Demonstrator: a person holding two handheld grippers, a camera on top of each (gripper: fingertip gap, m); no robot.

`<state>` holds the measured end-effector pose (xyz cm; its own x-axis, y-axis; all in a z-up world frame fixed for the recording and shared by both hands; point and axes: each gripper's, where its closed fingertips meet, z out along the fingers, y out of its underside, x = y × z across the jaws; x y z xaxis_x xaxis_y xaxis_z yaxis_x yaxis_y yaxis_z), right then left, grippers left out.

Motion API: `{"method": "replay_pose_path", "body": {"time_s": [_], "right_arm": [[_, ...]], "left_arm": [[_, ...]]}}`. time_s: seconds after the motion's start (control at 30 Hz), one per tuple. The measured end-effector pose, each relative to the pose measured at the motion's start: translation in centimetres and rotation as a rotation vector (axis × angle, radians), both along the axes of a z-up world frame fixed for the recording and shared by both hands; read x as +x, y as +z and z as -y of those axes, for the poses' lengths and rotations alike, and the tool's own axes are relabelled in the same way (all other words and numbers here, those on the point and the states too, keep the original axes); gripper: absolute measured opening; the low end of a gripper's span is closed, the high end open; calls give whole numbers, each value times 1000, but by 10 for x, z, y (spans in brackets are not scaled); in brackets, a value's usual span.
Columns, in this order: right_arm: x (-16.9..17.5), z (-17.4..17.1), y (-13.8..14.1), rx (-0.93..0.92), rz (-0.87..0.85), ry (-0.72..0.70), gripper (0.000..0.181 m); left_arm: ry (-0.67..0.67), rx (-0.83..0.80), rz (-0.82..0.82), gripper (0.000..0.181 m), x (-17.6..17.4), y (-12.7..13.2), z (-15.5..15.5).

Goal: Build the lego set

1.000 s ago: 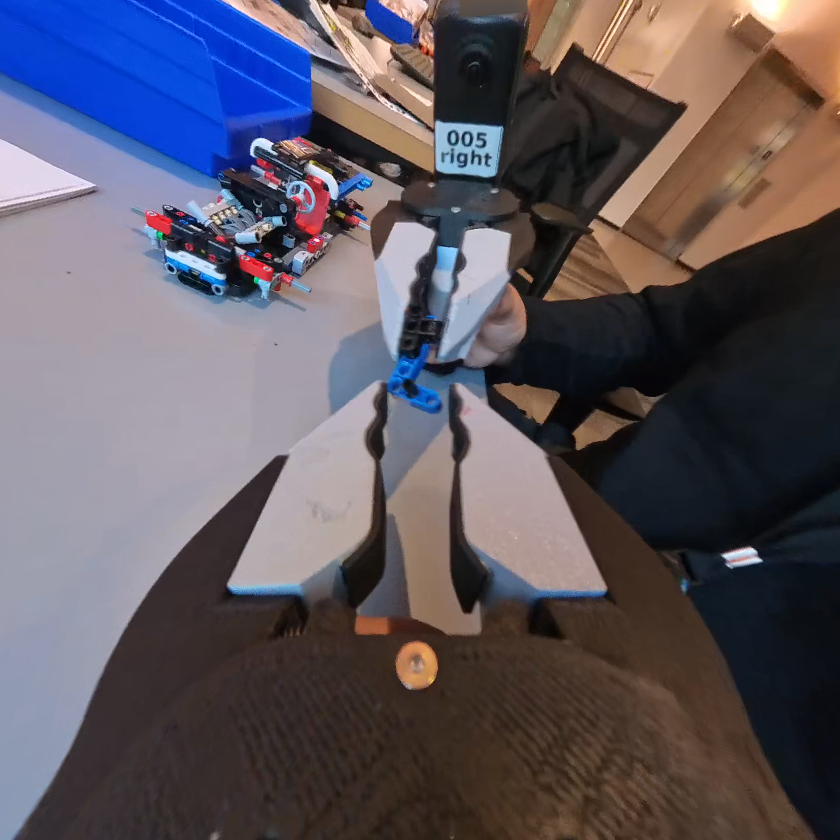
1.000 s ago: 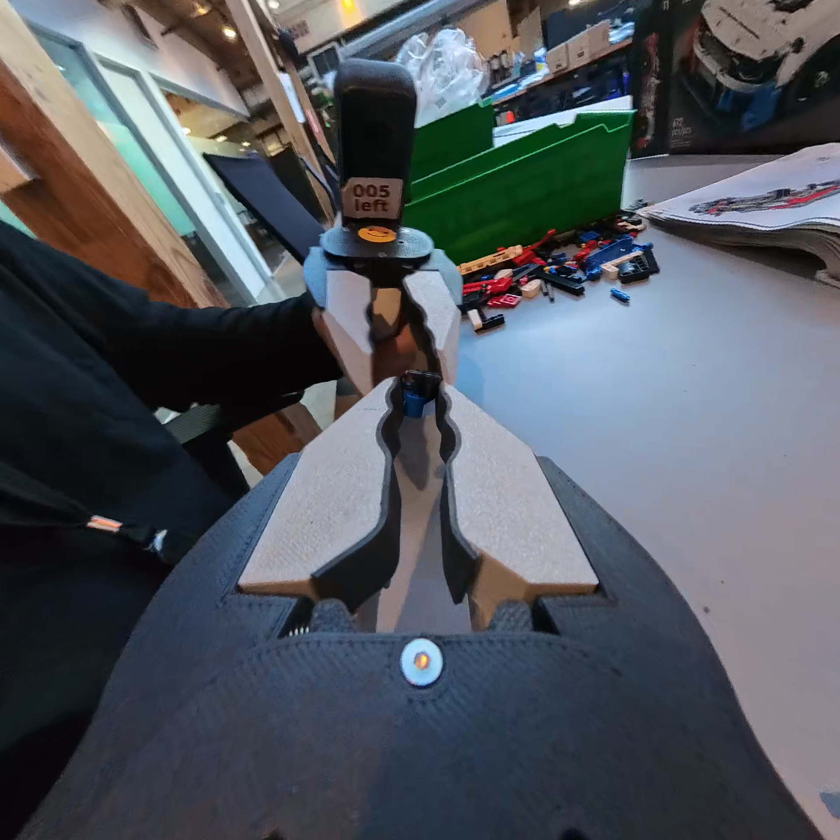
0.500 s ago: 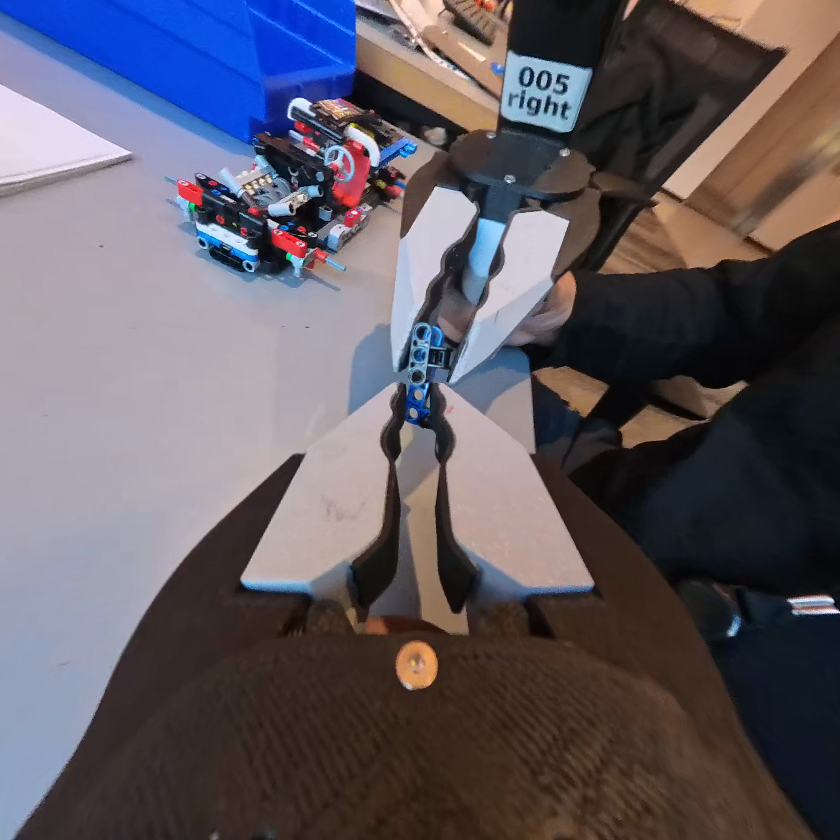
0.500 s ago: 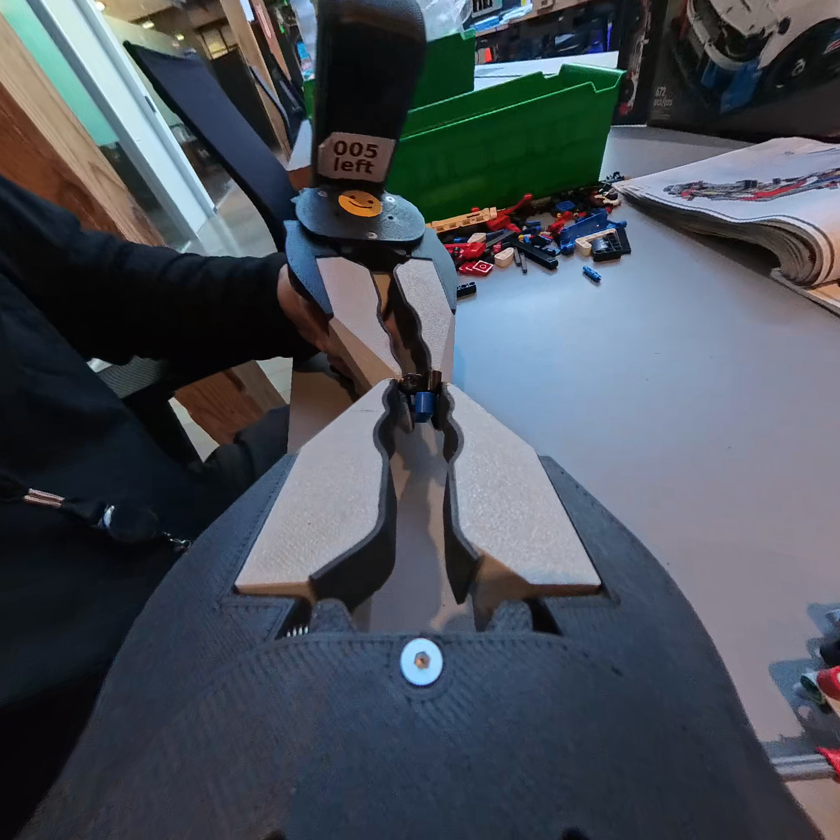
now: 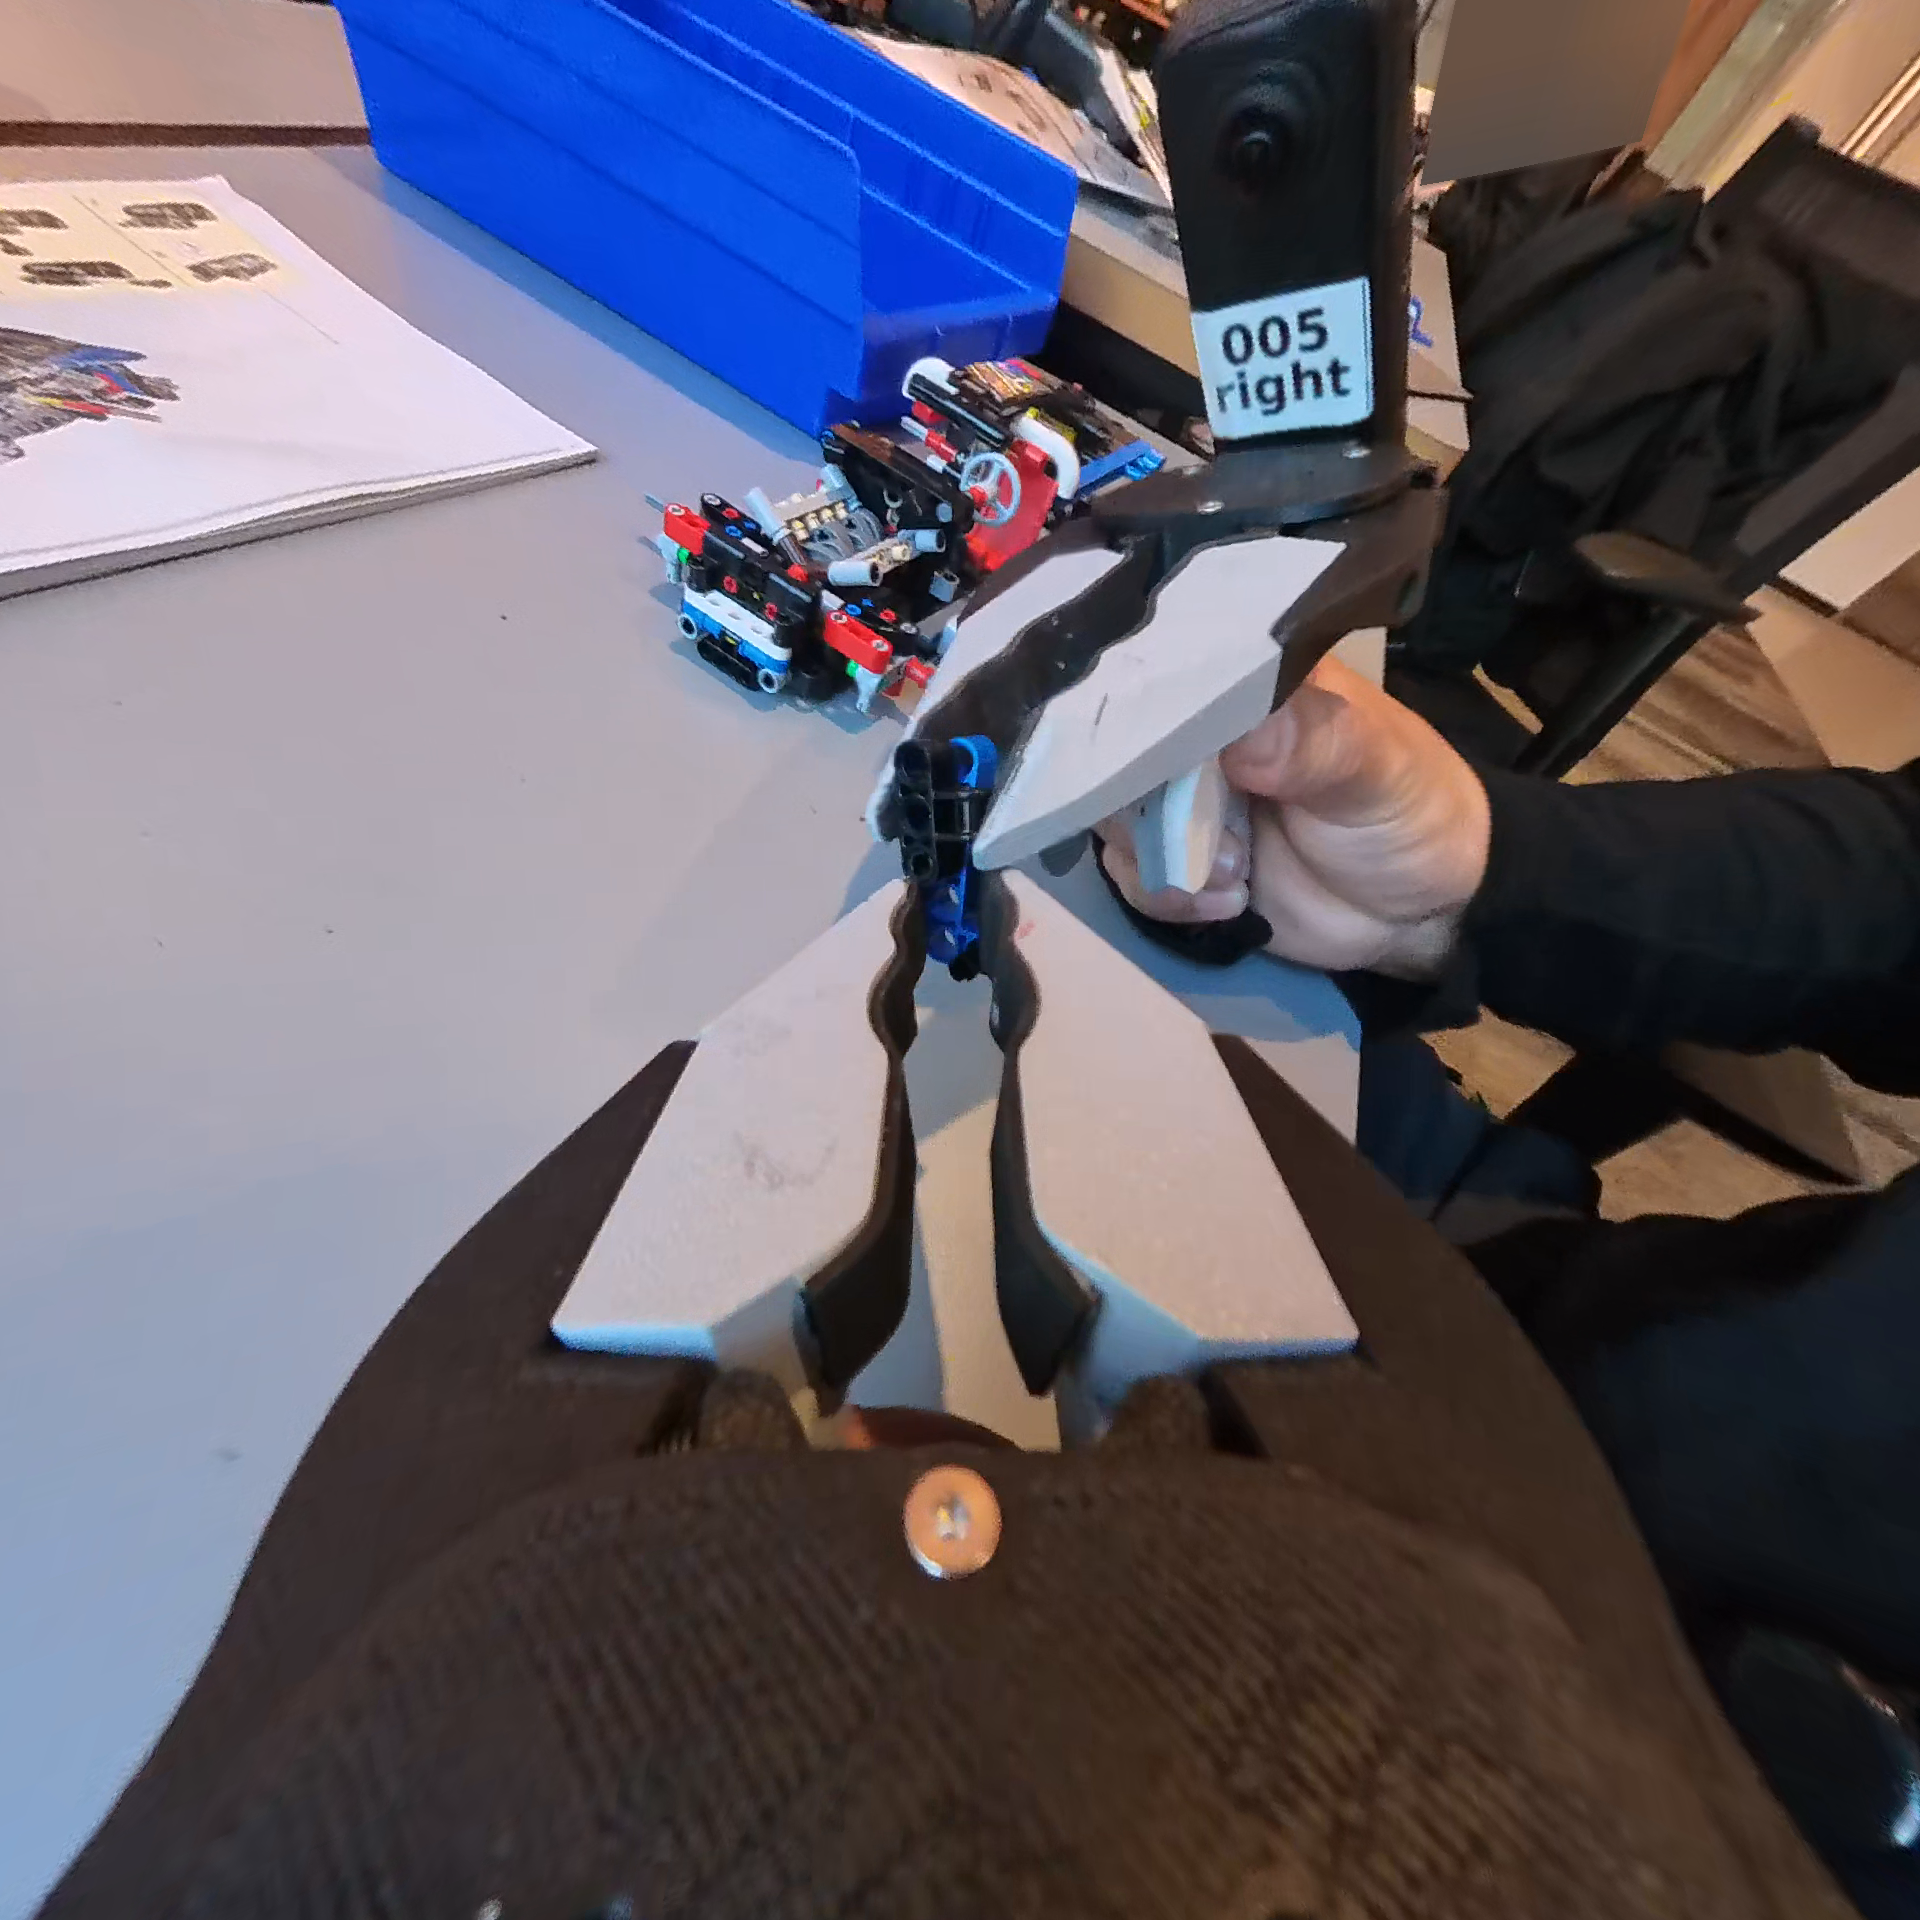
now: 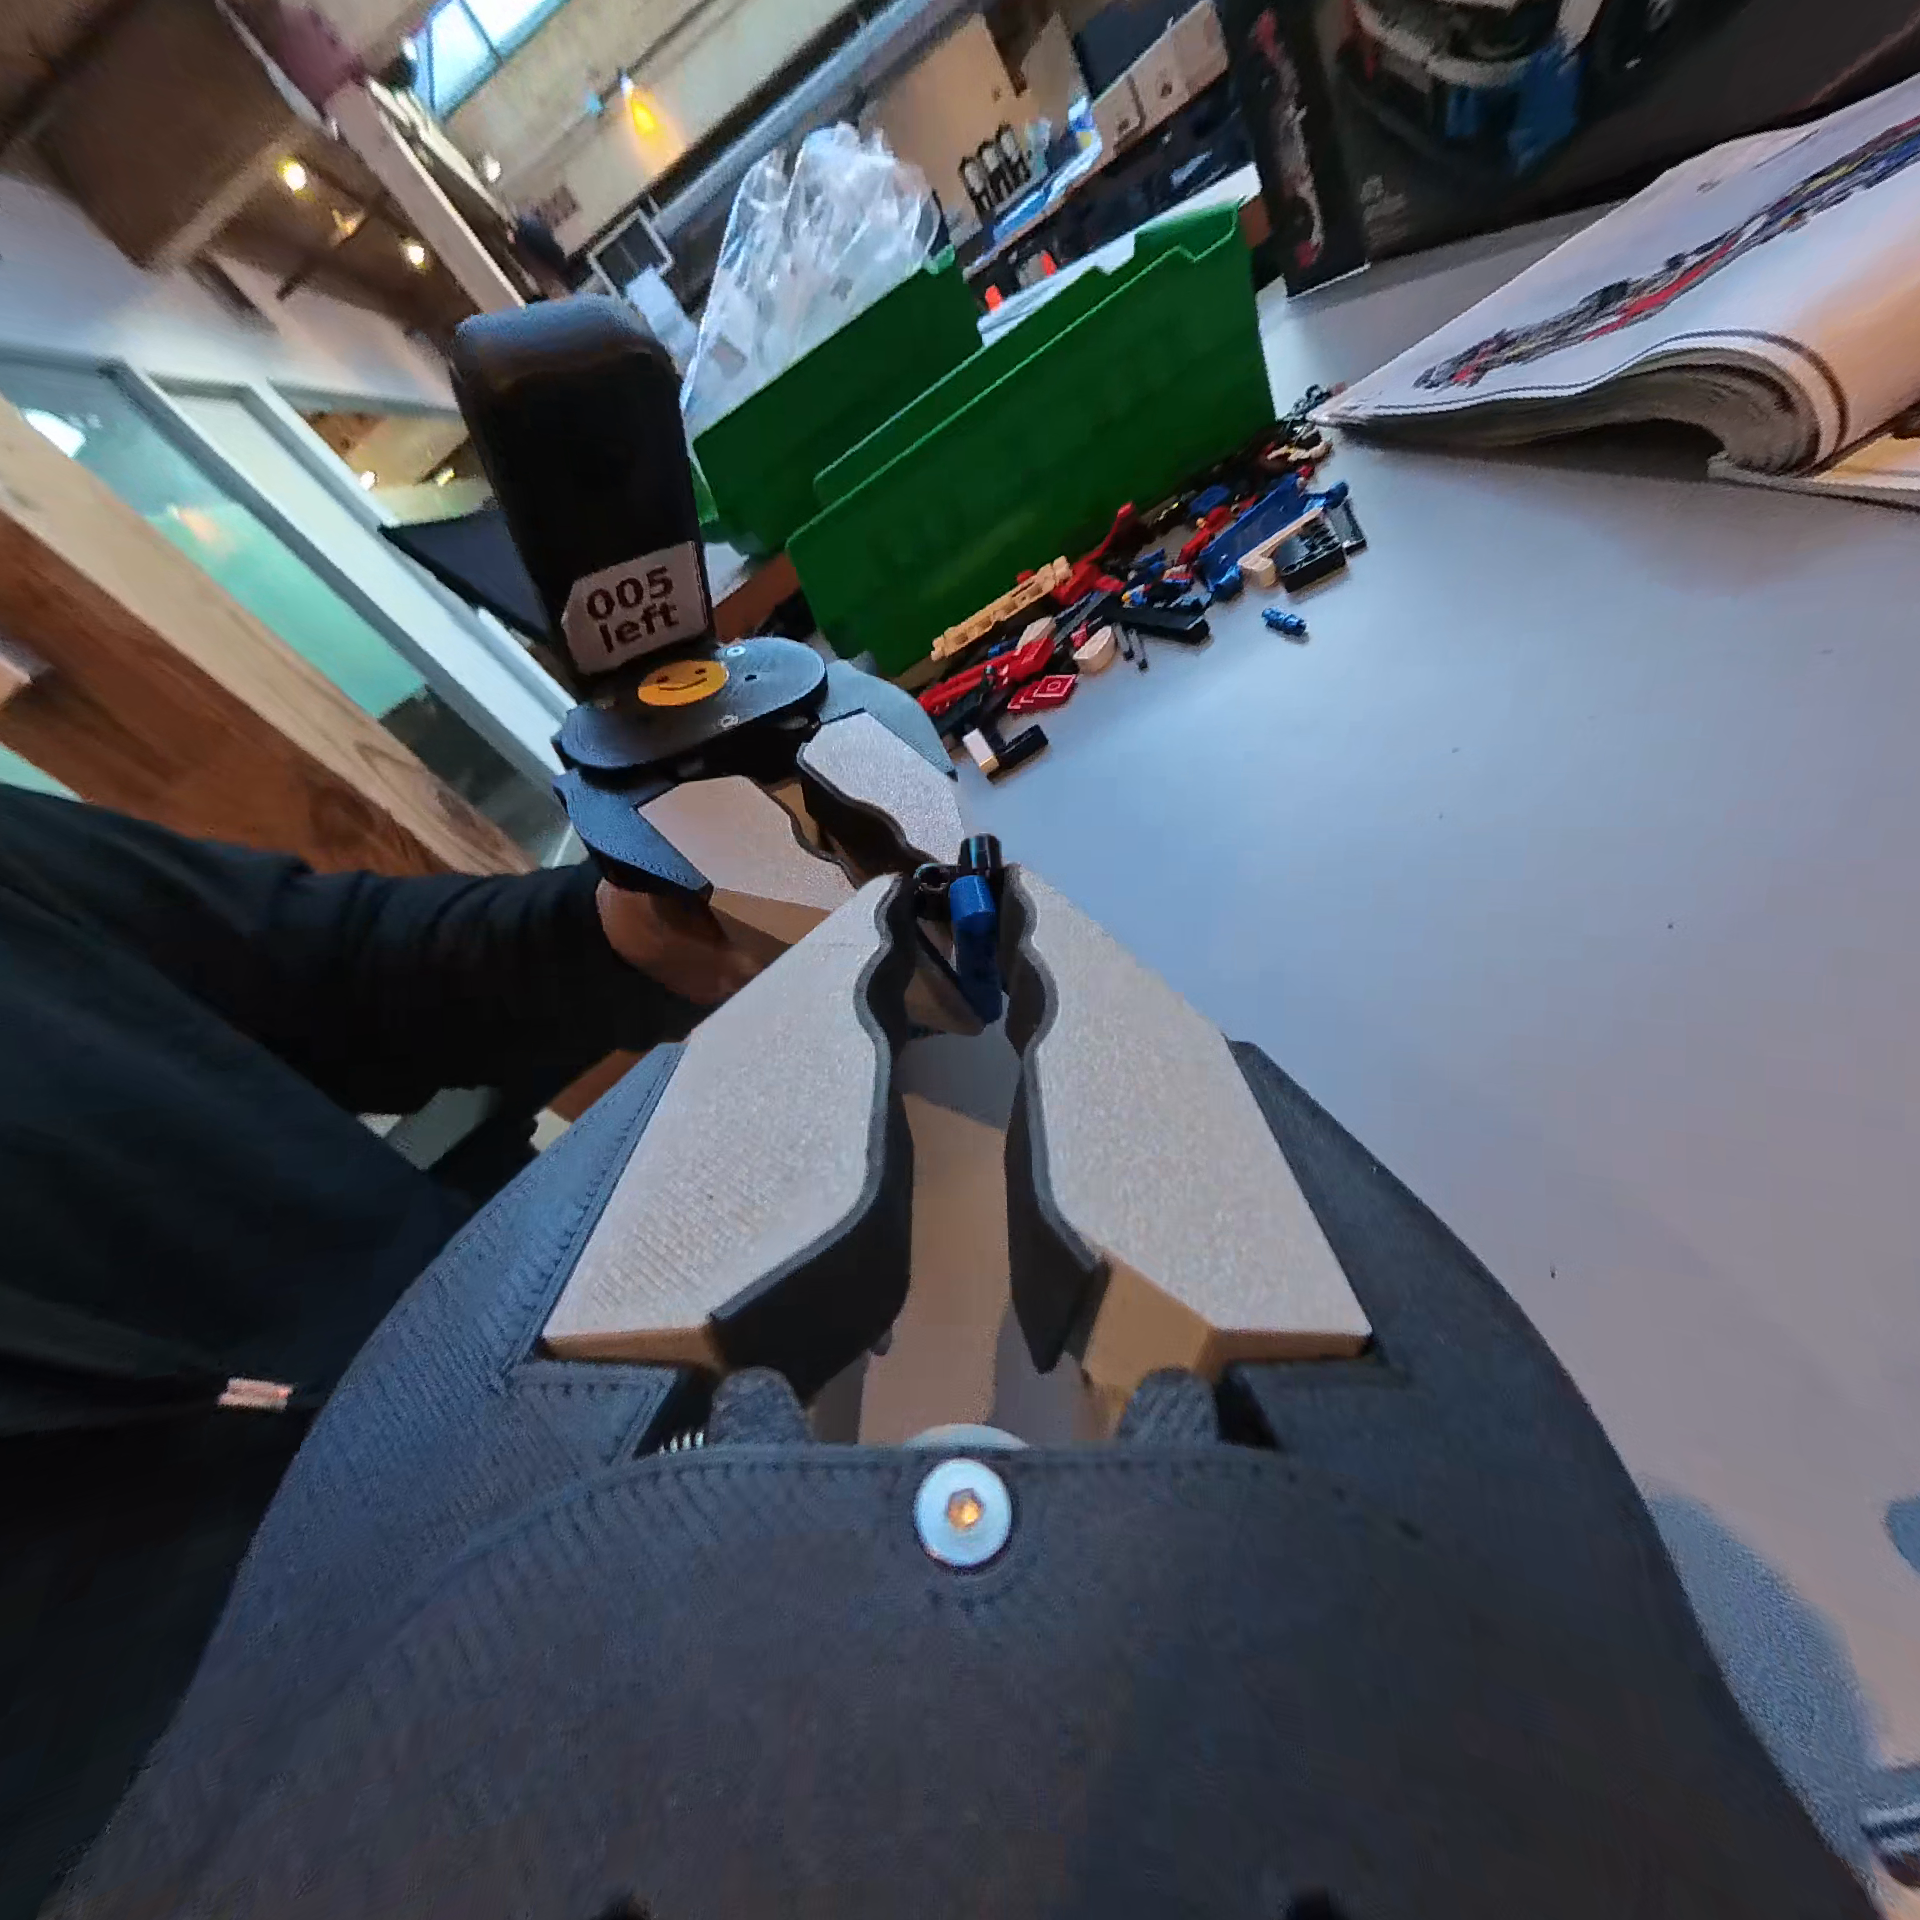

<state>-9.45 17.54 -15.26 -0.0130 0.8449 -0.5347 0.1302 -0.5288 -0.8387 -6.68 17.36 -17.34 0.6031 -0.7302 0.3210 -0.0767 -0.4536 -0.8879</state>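
A small blue beam (image 5: 951, 920) and a black beam (image 5: 928, 795) are joined end to end, held above the grey table (image 5: 364, 883). My left gripper (image 5: 951, 904) is shut on the blue beam. My right gripper (image 5: 935, 826), rolled onto its side, is shut on the black beam. In the right wrist view my right gripper (image 6: 961, 896) grips the assembly, where the blue part (image 6: 977, 940) and a black pin (image 6: 977, 854) show. The left gripper (image 6: 914, 868) meets it tip to tip. A partly built lego car (image 5: 883, 551) sits on the table beyond.
A blue bin (image 5: 727, 177) stands behind the car, and an open instruction booklet (image 5: 208, 364) lies to the left. In the right wrist view there are green bins (image 6: 1039, 447), a pile of loose pieces (image 6: 1143, 592) and a thick booklet (image 6: 1662, 332). A person's dark sleeves are at the table edge. The grippers are tip to tip, or close to it. About 15 centimetres separates my left fingertips from the partly built lego car (image 5: 883, 551).
My left gripper closed on the blue beam that hung from the right gripper's black beam. Both grippers then turned, and the right one rolled onto its side.
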Motion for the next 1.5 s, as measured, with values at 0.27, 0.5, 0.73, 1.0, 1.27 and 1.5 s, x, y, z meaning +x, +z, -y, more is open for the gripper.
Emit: {"method": "replay_pose_path", "body": {"time_s": [0.27,0.5,0.73,1.0,1.27,1.5], "right_arm": [[-2,2,5,46,-30,10,13],[2,2,-1,266,93,21,7],[8,12,-9,320,201,203,6],[1,10,-15,176,122,213,4],[-8,5,-21,198,169,184,5],[-14,0,-20,98,147,177,4]], "left_arm": [[-4,28,-2,7,-12,5,1],[-36,5,-3,7,-12,1,8],[-101,-19,-48,6,-4,-6,14],[-57,-37,-105,5,-7,-14,9],[-36,-83,-120,5,-15,-20,4],[-11,-123,-70,5,-20,-19,-1]]}}
